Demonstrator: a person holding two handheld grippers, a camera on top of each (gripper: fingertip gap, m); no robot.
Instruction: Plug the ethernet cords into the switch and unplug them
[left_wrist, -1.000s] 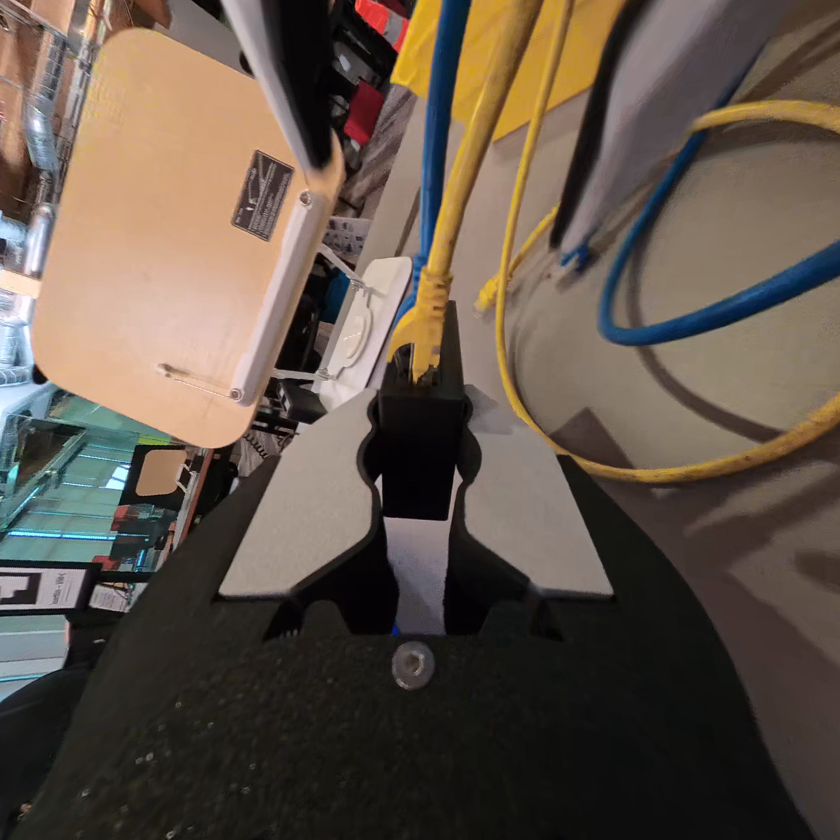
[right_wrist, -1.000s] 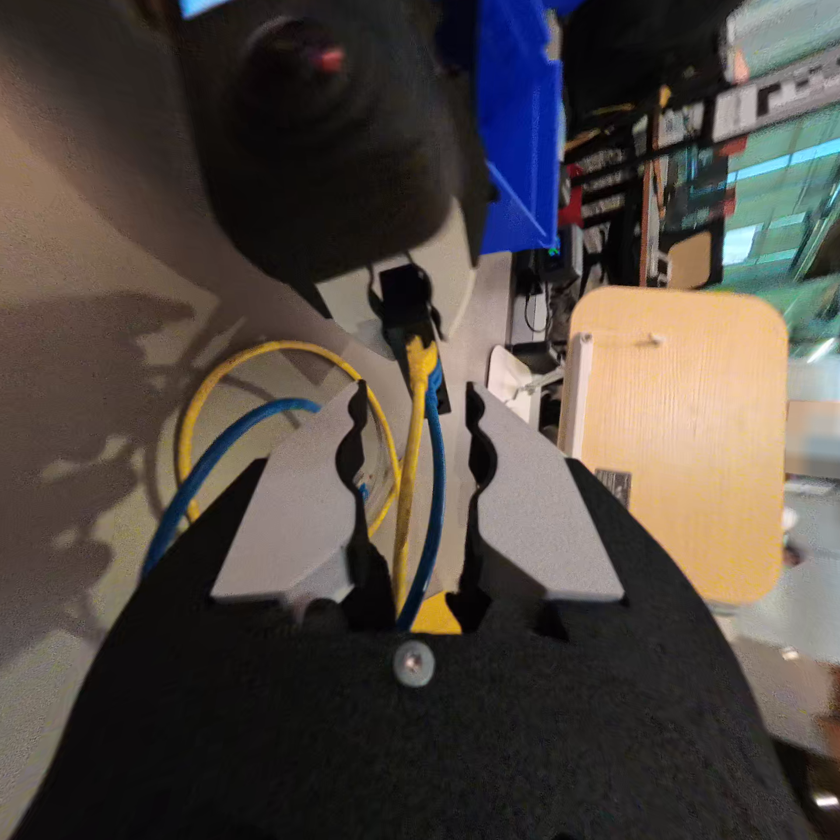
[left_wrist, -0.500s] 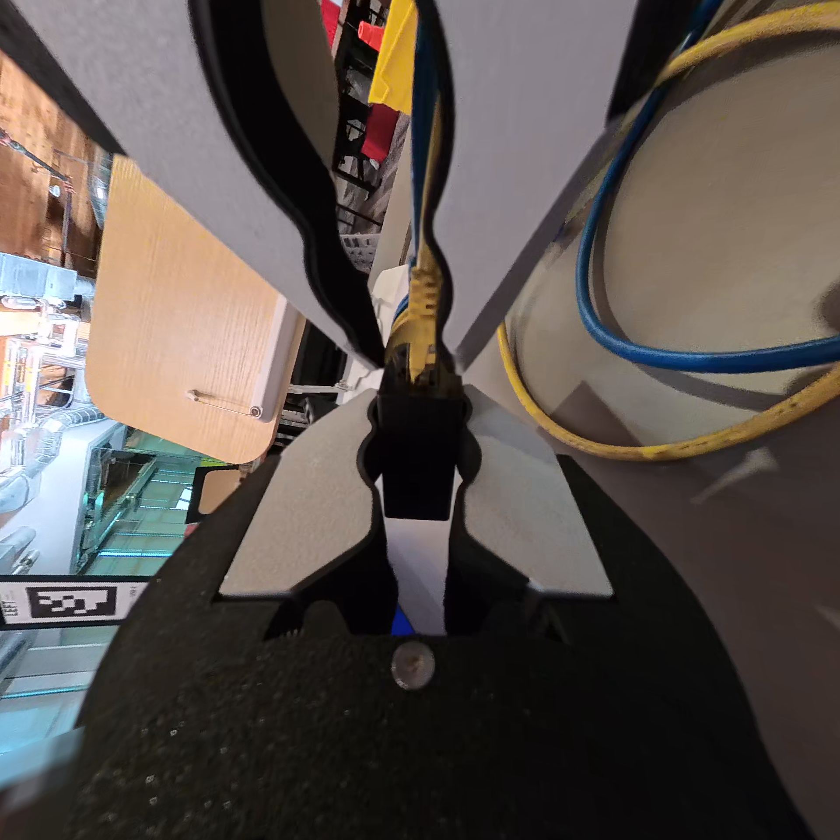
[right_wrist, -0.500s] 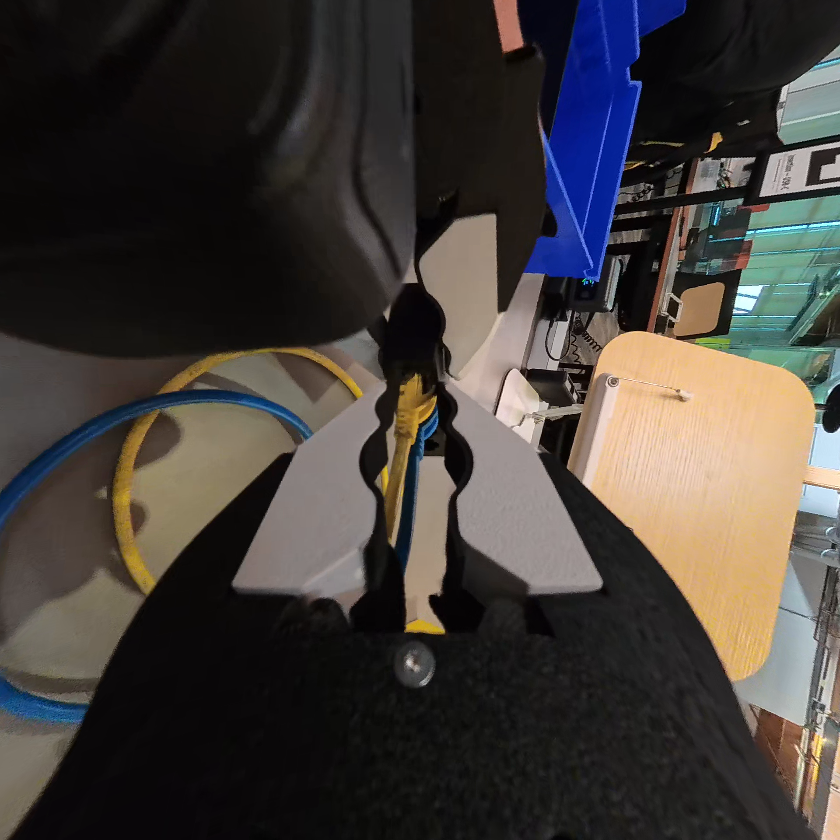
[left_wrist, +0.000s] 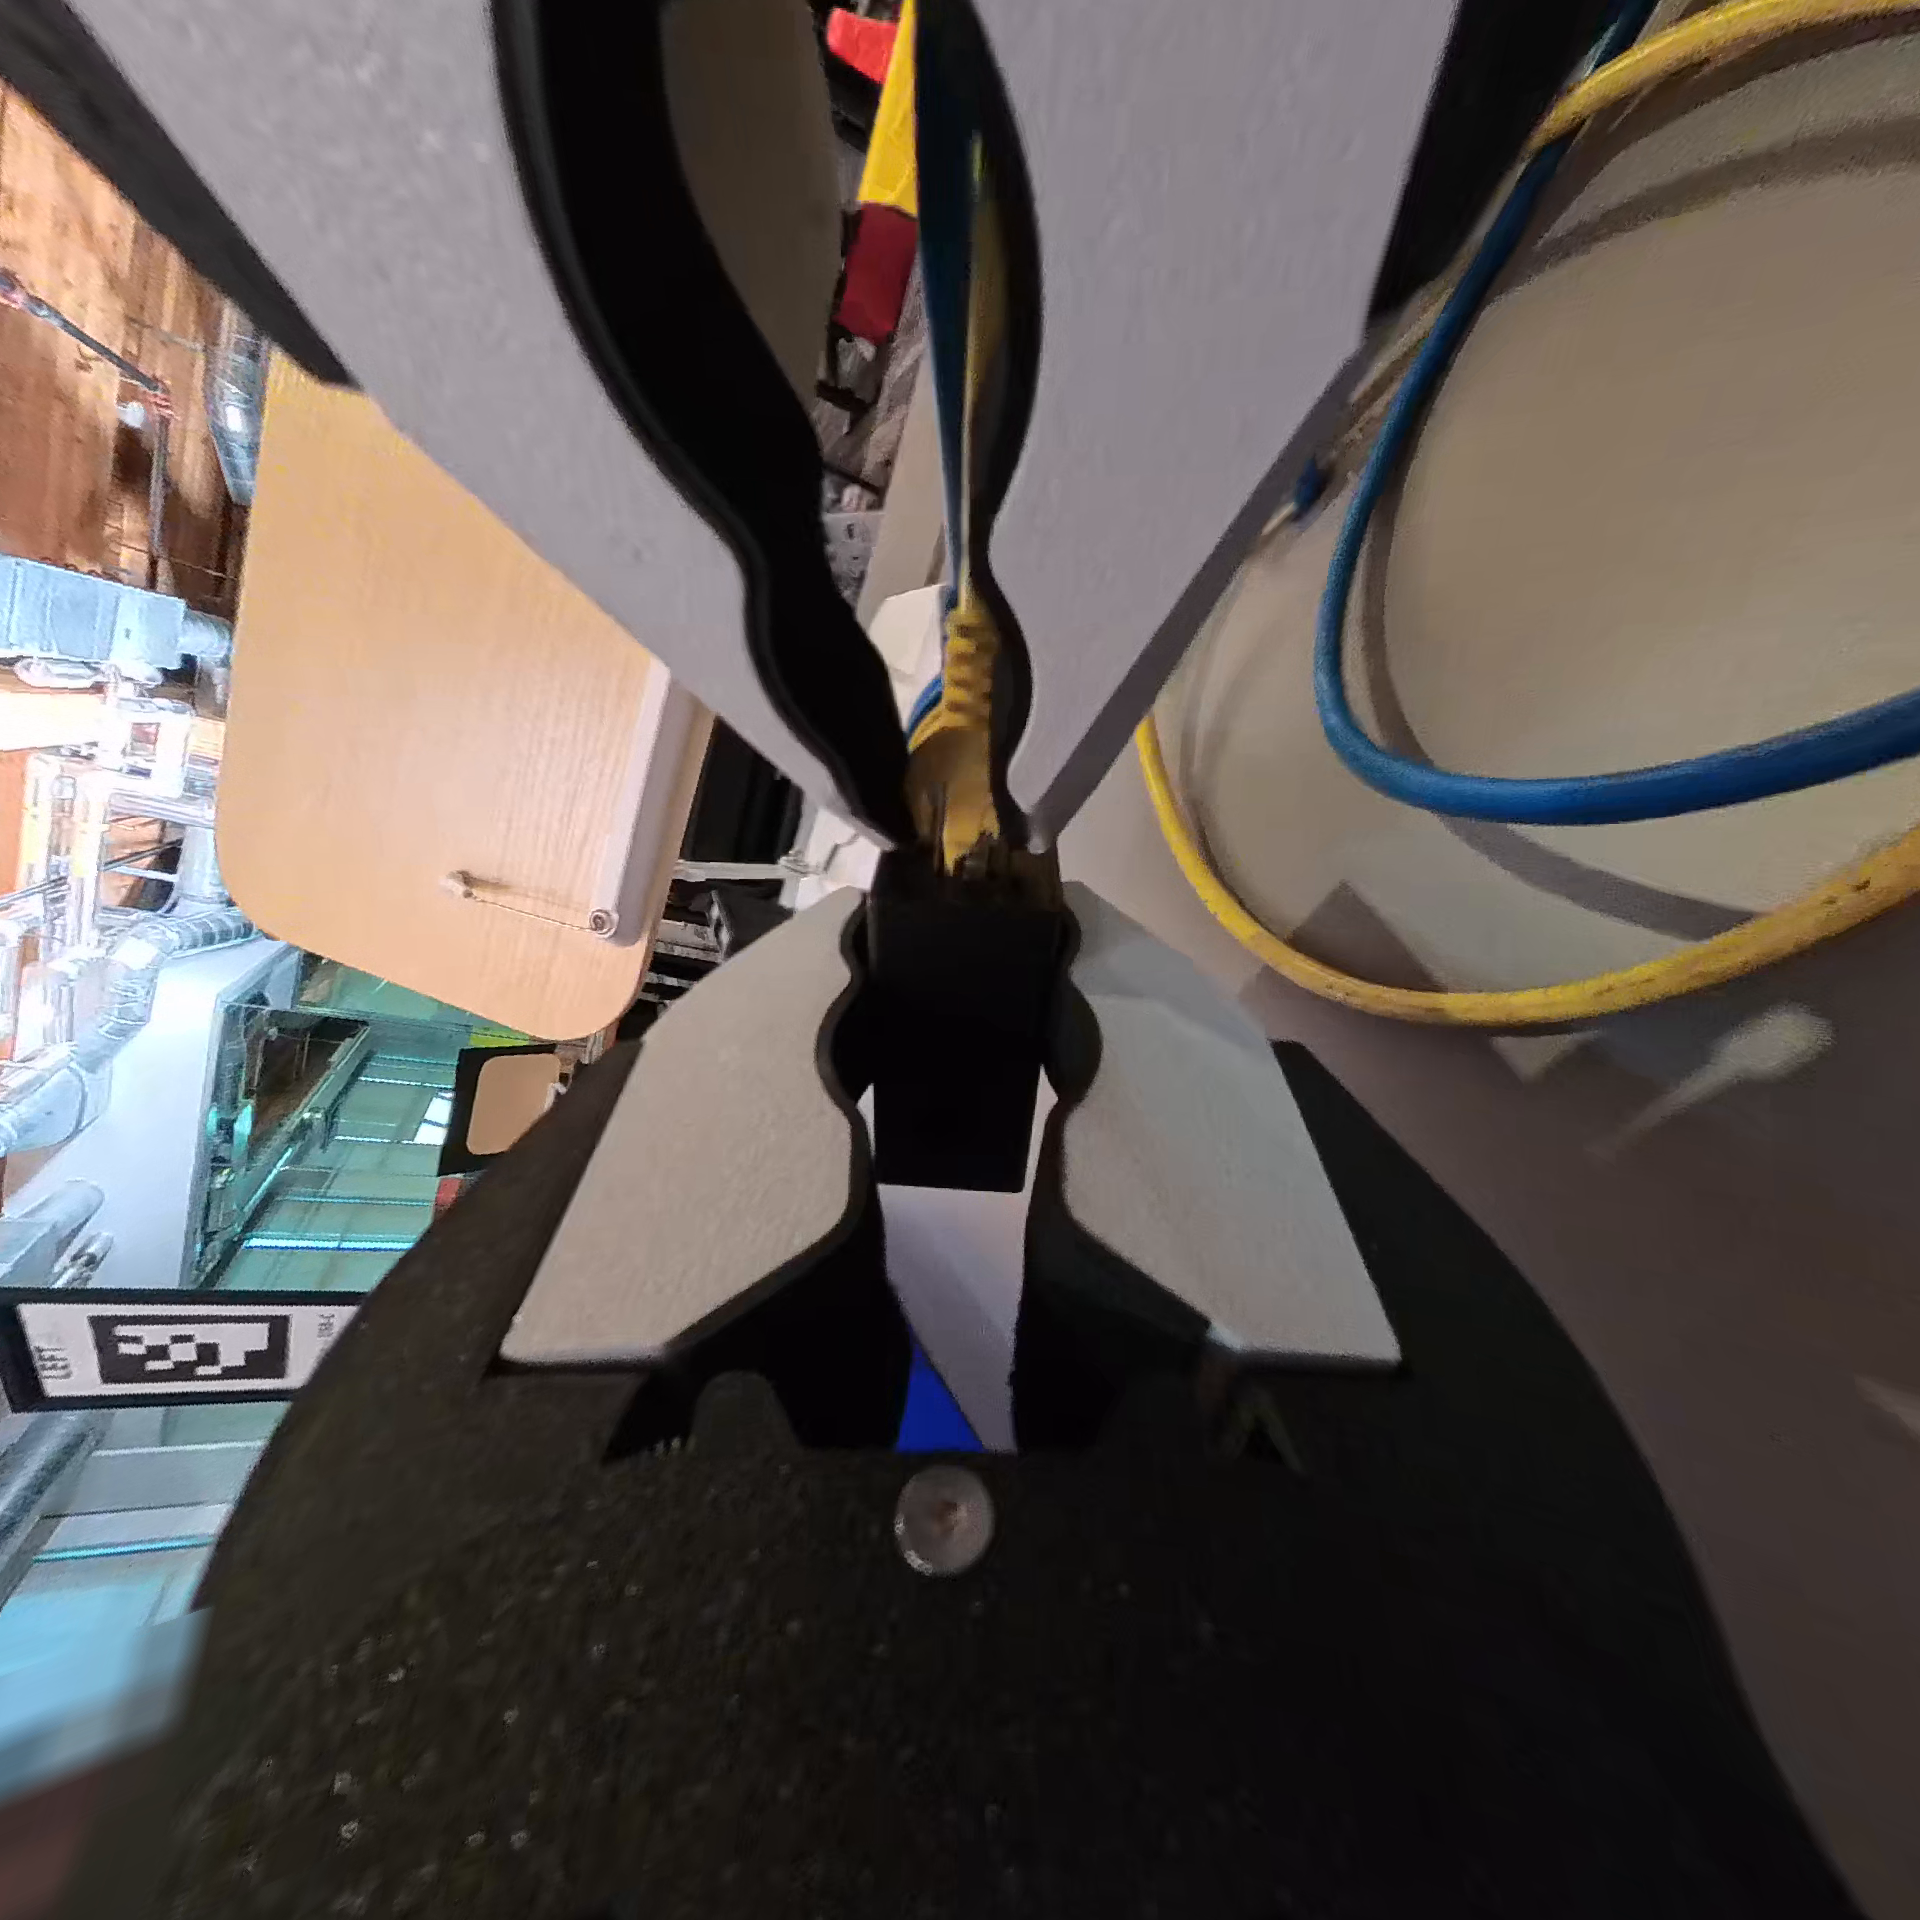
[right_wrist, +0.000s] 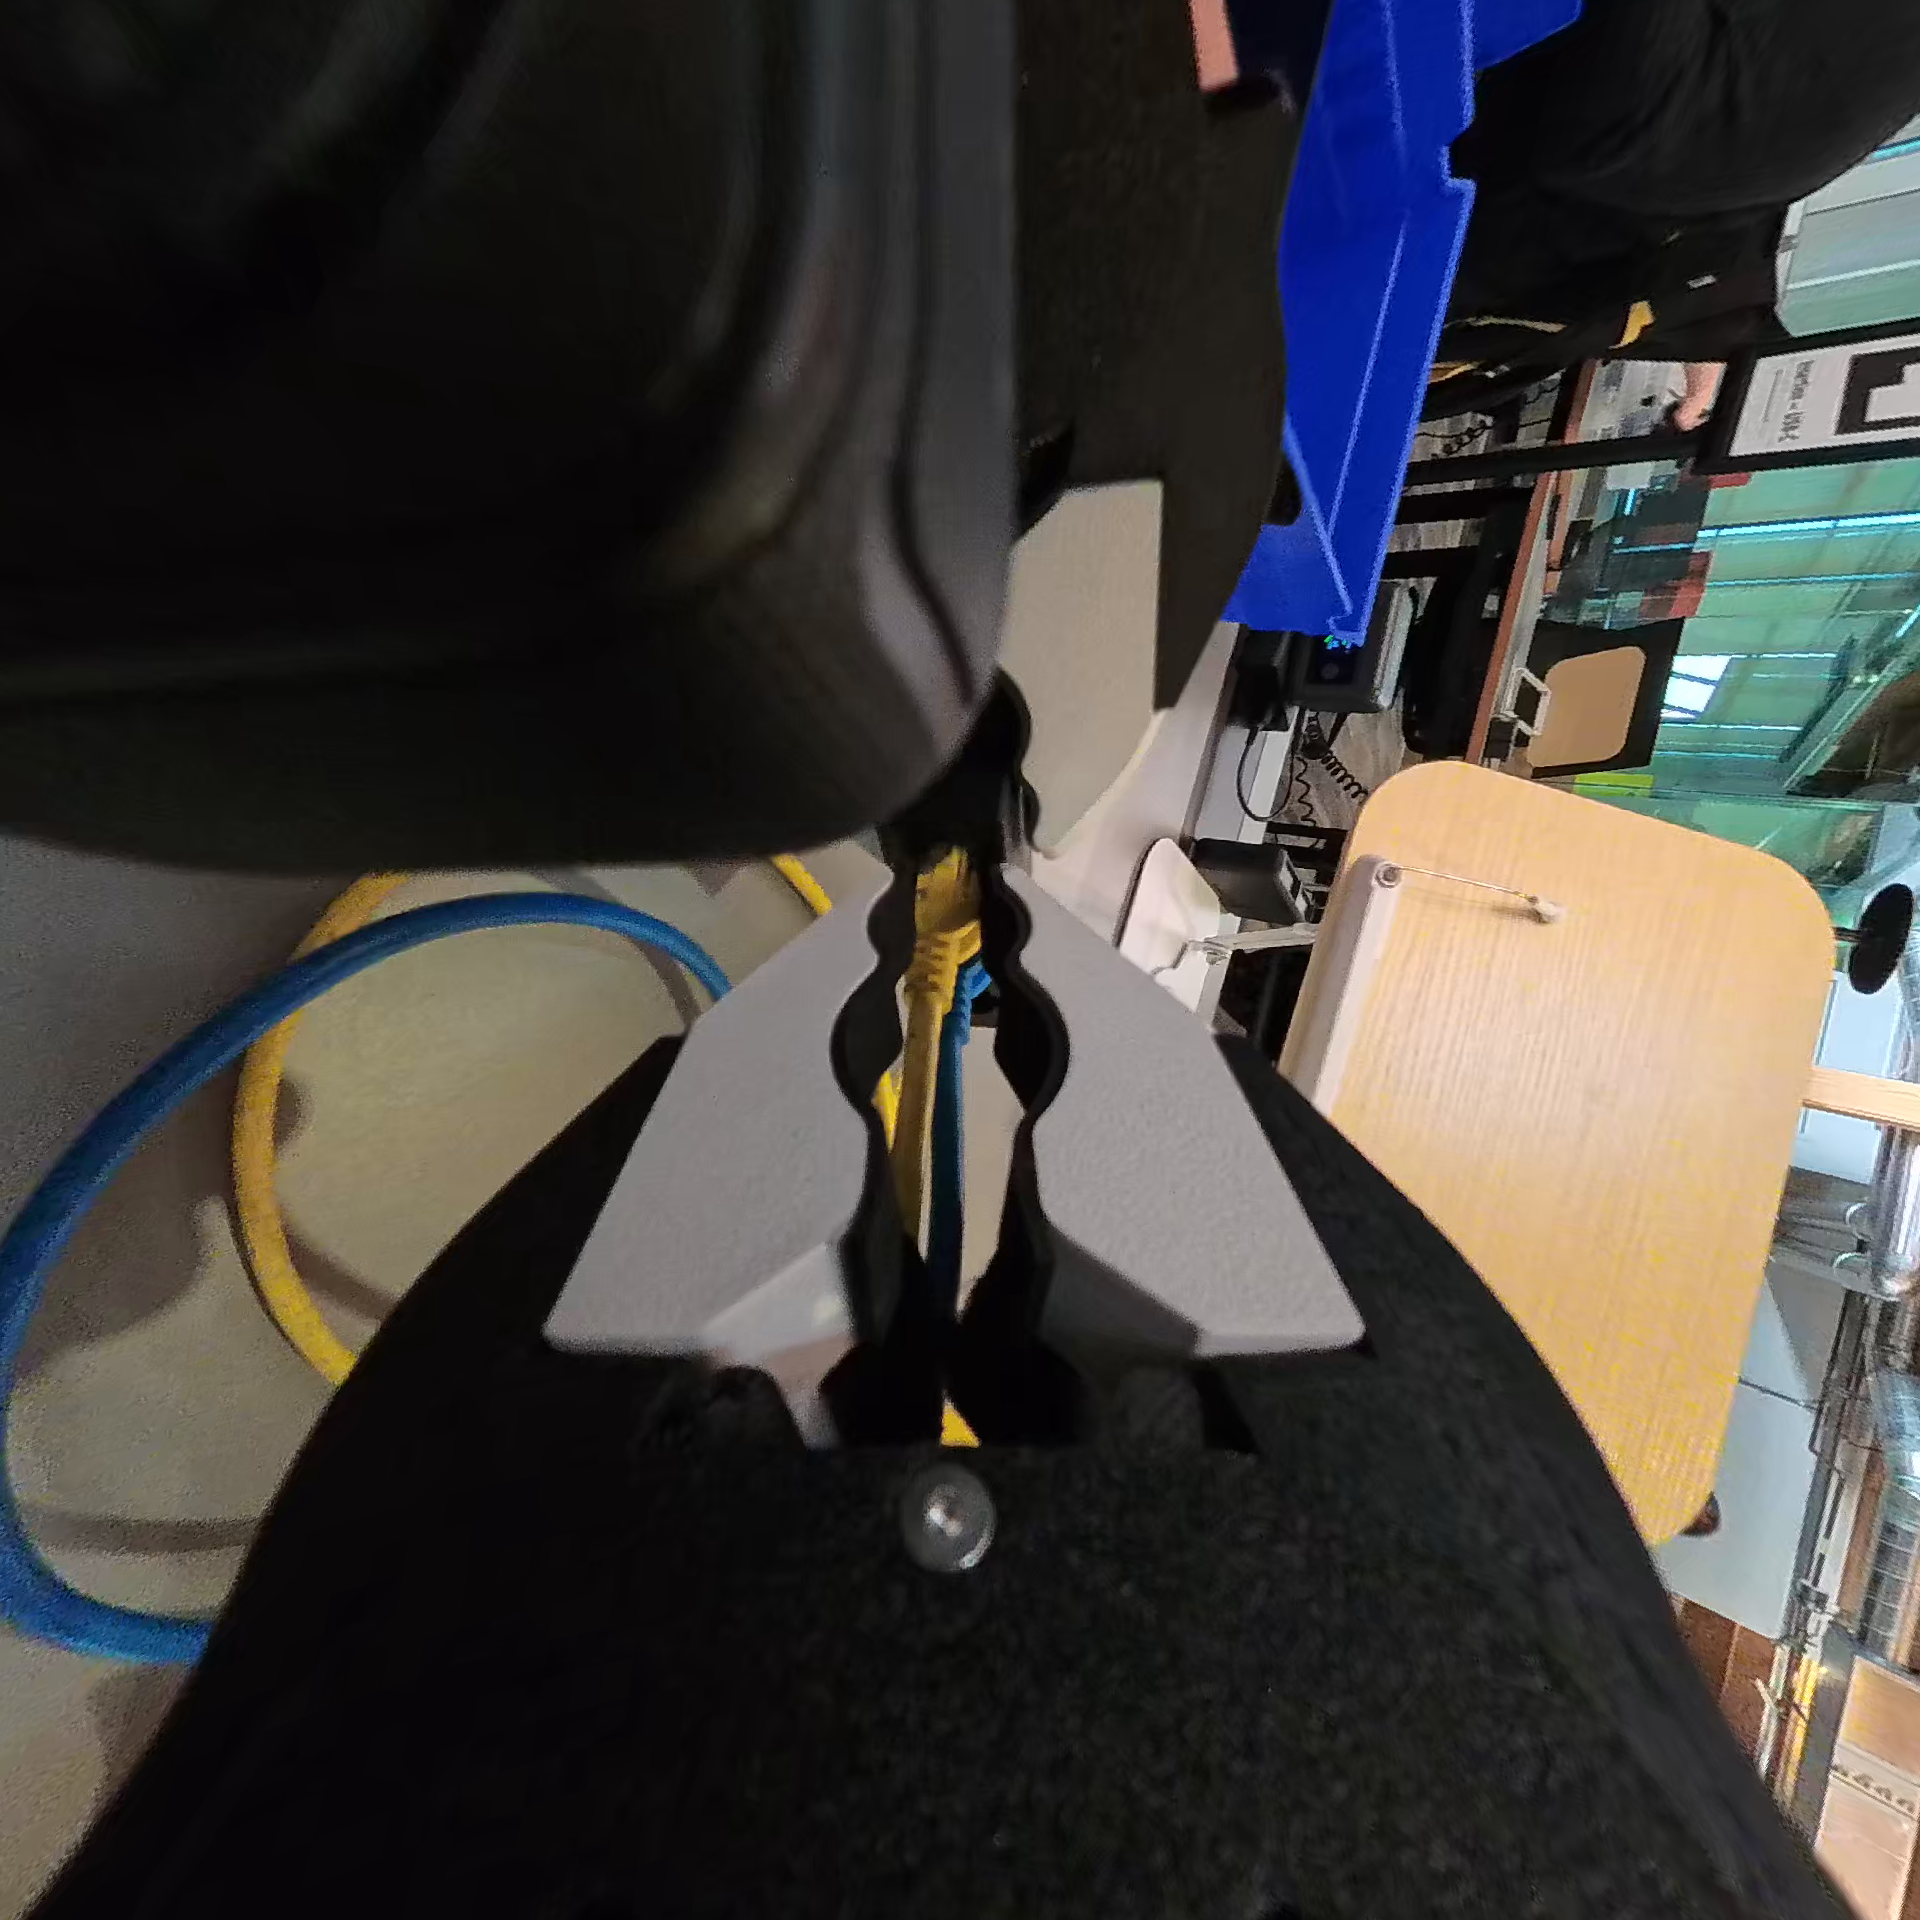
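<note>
The left tongs (left_wrist: 961, 997) are clamped on the switch (left_wrist: 956, 1039), a small matte black box held between their grey, wavy-edged fingers (left_wrist: 707, 1132); its long axis runs from 6 toward 12 o'clock in the left wrist view, port end at 12. The yellow cord (left_wrist: 961, 758), with a ribbed moulded boot, sits in that port end, its plug pointing to 6 o'clock. A blue cord (left_wrist: 1455, 769) runs beside it and loops off toward 3 o'clock over the pale, smooth desk (left_wrist: 1621, 520), with the yellow cord's loop just below it.

The right tongs (right_wrist: 943, 940) have narrowed around the yellow cord's boot (right_wrist: 940, 935) close to the switch, fingers nearly touching it on both sides; whether they press it cannot be told. In the right wrist view both cords run along the gap between the fingers, from 6 to 12 o'clock, blue cord (right_wrist: 948, 1164) just right of yellow.

A light wooden chair back (left_wrist: 416, 675) with rounded corners stands at 9 o'clock in the left wrist view. A black-and-white square-pattern marker tag (left_wrist: 177, 1351) sits at 8 o'clock; a blue plastic bin (right_wrist: 1361, 312) at 1 o'clock in the right wrist view.
</note>
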